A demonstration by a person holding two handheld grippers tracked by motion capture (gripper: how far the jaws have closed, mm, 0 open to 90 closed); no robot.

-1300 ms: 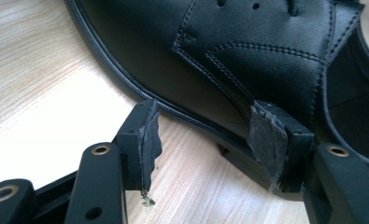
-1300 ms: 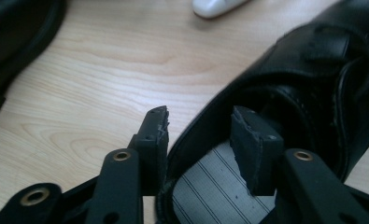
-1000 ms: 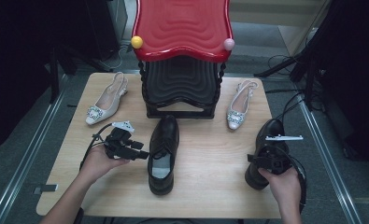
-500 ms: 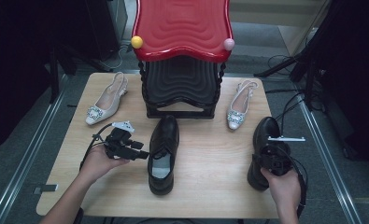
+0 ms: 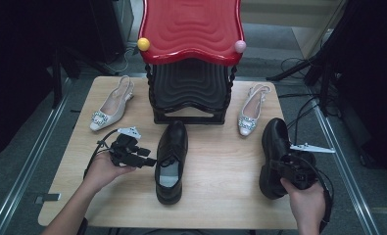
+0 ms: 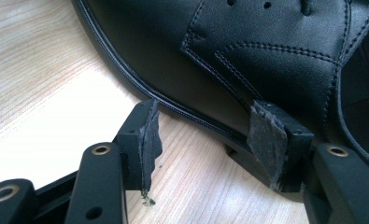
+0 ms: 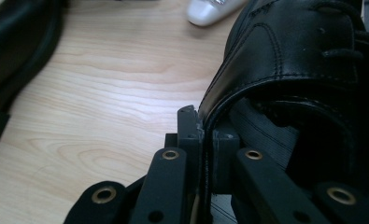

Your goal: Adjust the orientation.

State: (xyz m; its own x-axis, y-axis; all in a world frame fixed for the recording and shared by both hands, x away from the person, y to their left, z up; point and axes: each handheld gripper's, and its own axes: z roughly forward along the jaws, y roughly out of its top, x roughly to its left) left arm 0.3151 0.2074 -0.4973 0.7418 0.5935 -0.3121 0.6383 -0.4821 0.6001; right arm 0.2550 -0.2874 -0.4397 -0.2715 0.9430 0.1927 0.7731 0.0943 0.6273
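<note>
My right hand-held gripper has just closed its jaws on the collar wall of the right black shoe: one pad outside the leather, the other inside, clenched on that edge. That shoe sits at the bench's right side, close to the right edge, sole toward the middle. Between it and the middle black shoe is a wide strip of bare wood, open to move through.

My left hand-held gripper is released, jaws wide apart, pointing at the middle shoe's left side. In the left gripper view the pads sit just off the sole welt; touch I can't tell. Bare bench to the left of it.

Behind: black-and-red shoe rack at the far edge, centre. Silver slingback left of it, a second silver slingback right of it, just beyond the held shoe's toe.
</note>
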